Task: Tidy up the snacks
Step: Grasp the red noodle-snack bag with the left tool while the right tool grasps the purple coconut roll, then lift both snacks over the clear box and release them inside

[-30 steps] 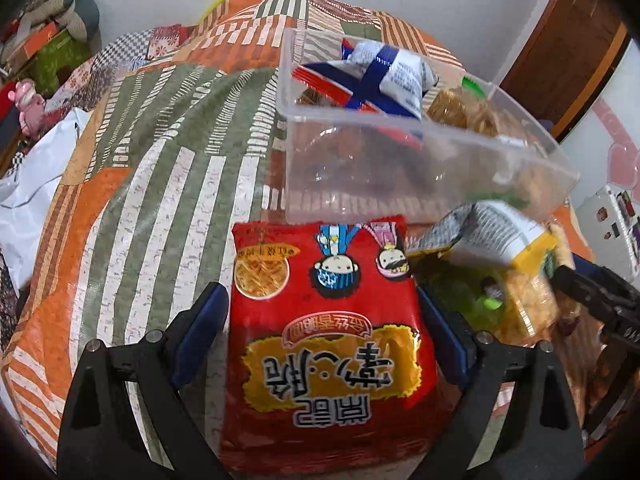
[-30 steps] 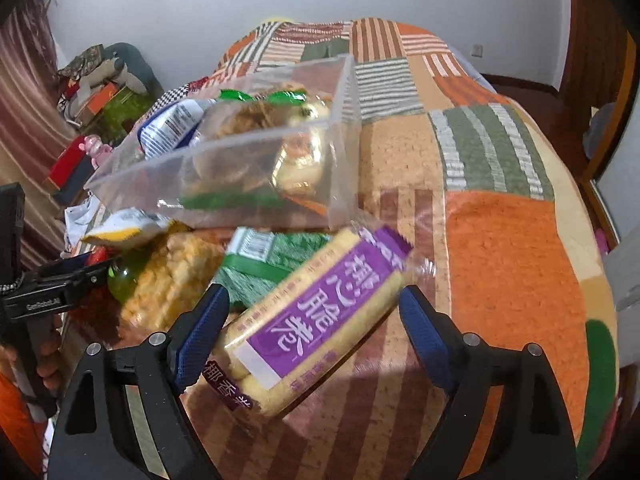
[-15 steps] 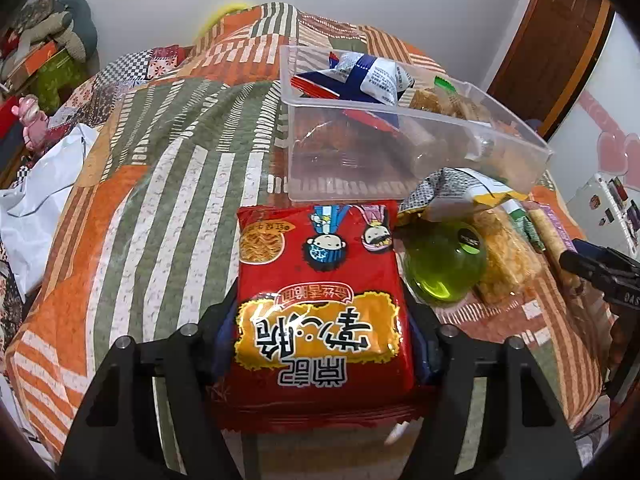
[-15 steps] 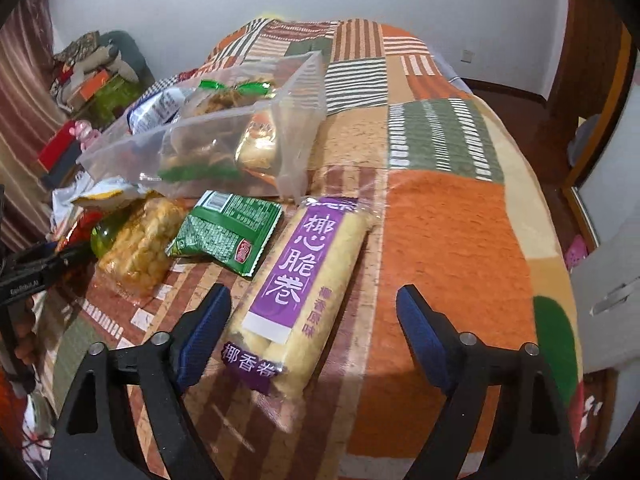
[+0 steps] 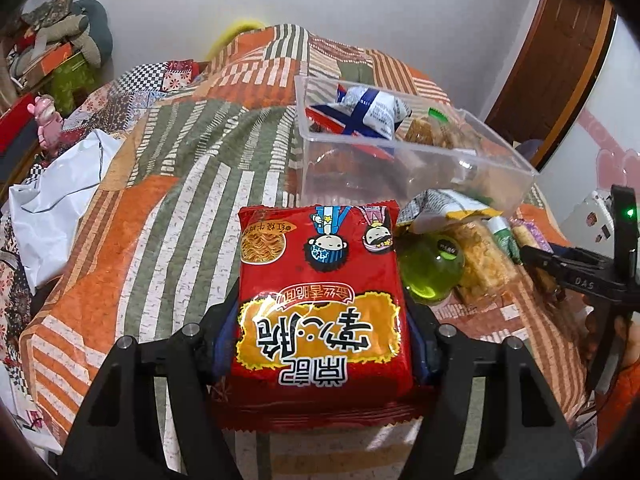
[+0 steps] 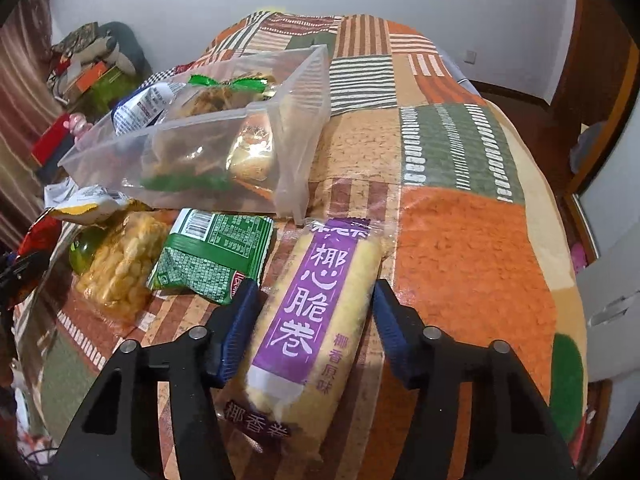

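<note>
My left gripper (image 5: 320,320) is shut on a red noodle packet (image 5: 320,300), held above the quilt in front of the clear plastic bin (image 5: 400,156). The bin holds a blue-and-white packet (image 5: 372,114) and other snacks. My right gripper (image 6: 316,320) has closed in around a yellow roll pack with a purple label (image 6: 320,312), both pads against its sides. The bin also shows in the right wrist view (image 6: 224,136), behind that pack. The right gripper's body shows at the right edge of the left wrist view (image 5: 580,272).
Loose snacks lie in front of the bin: a green packet (image 6: 212,256), a yellow crisps bag (image 6: 120,264), a green round bottle (image 5: 430,268) and a yellow-white packet (image 5: 444,208). A white bag (image 5: 52,208) lies at the quilt's left edge. Clutter is stacked by the far wall.
The left gripper closed on the red packet and lifted it. The right gripper's jaws narrowed from wide open onto the purple-label roll pack, which now lies straight between them.
</note>
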Demonstrator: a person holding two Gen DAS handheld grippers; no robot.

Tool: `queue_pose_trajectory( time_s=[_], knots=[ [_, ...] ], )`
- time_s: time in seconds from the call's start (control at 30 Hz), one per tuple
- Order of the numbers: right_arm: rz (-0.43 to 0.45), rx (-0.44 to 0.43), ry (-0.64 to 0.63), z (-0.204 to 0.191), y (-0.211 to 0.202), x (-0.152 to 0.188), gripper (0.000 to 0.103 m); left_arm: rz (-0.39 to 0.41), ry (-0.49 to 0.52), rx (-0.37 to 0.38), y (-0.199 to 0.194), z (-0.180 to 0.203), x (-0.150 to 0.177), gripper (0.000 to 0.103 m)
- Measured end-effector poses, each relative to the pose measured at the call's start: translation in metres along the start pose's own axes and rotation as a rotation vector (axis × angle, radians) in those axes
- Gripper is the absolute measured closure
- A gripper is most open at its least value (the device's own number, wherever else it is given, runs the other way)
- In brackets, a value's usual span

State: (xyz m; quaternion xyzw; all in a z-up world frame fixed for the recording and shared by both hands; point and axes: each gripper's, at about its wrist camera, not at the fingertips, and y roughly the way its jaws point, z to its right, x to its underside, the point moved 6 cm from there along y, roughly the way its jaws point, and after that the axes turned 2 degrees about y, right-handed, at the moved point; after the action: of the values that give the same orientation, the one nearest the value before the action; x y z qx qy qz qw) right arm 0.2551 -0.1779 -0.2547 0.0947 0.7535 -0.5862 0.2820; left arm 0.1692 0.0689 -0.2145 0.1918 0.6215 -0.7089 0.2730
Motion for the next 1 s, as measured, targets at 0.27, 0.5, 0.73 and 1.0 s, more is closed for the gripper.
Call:
queue_pose_trajectory(
  time_s=[0.27,0.5,0.73,1.0],
  knots=[
    [0.034,0.016,0.026,0.016,-0.021,0.008,0.061,0.061,0.004,0.011,-0.020,0.004,-0.016,0.036],
    [0.117,-0.028,0.067,0.016,-0.052,-0.007,0.061,0.116,0.017,0.022,-0.034,0.013,-0.040,0.036],
    [0.227,-0.064,0.040,0.000,-0.079,-0.039,0.061,0.167,0.052,0.048,-0.039,0.033,-0.070,0.036],
    [0.311,-0.107,0.017,-0.016,-0.086,-0.070,0.061,0.201,0.083,0.074,-0.034,0.057,-0.103,0.036]
  ],
)
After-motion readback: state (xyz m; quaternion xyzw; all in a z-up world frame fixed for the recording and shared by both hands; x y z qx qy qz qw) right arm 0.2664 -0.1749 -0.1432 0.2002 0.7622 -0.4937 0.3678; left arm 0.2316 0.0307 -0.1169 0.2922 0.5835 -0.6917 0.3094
